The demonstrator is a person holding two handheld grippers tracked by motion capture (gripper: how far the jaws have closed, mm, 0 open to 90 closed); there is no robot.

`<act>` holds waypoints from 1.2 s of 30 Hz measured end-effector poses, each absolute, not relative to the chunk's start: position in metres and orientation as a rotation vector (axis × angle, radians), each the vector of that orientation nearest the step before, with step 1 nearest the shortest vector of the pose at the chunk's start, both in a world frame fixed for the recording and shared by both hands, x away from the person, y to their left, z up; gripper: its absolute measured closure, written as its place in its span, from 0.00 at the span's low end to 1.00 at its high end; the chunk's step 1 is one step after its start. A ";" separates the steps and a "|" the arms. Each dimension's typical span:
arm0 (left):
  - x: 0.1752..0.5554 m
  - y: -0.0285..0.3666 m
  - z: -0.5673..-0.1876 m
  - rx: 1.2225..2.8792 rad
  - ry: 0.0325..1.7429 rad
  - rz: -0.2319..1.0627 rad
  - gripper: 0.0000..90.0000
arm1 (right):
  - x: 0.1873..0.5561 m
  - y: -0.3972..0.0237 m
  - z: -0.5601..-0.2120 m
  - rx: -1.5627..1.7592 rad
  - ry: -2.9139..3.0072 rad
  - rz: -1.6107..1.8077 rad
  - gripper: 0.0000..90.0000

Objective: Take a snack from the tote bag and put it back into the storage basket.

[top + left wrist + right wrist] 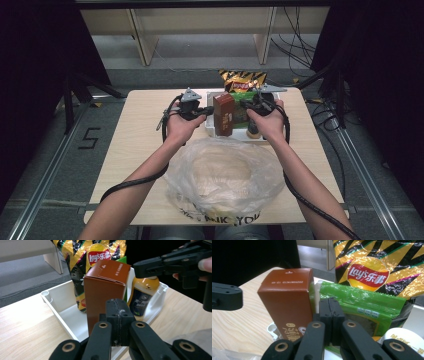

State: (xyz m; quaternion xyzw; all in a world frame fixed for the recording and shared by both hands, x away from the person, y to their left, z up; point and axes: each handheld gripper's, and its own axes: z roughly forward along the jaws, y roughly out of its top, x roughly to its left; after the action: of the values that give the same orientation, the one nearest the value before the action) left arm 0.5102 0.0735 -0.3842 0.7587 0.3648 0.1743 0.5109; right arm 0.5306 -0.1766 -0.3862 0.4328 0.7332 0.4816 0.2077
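Note:
A white tray [209, 128] stands at the back middle of the table. In it are an upright brown carton [223, 114], a yellow Lay's chip bag [243, 80], a green packet [362, 302] and a yellow bottle [143, 296]. My left gripper [205, 111] is shut and empty, its jaws [117, 305] pressed together just short of the carton's [105, 290] left side. My right gripper [245, 106] is also shut and empty [331, 302]; it hovers over the tray between the carton [287, 297] and the green packet.
A crumpled clear plastic bag [225, 175] with its mouth open lies on the table in front of the tray, between the forearms. Bare wood lies to the left [140, 130]. Beyond the table are a shelf frame [145, 35] and cables on the floor.

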 end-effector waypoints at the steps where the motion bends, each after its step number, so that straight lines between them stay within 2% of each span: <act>1: 0.513 0.072 -0.385 1.826 0.880 0.422 0.99 | 0.533 -0.178 -0.387 1.179 2.042 1.338 1.00; 11: 0.519 0.064 -0.388 1.847 0.914 0.438 0.99 | 0.544 -0.177 -0.387 1.173 2.053 1.322 1.00; 36: 0.525 0.058 -0.386 1.861 0.943 0.440 0.99 | 0.543 -0.163 -0.387 1.115 2.097 1.319 1.00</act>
State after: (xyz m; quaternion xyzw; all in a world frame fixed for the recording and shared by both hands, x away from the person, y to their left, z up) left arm 0.5253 0.0577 -0.3857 0.7641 0.3870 0.1806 0.4835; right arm 0.5429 -0.1627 -0.3871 0.4013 0.7545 0.4746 0.2108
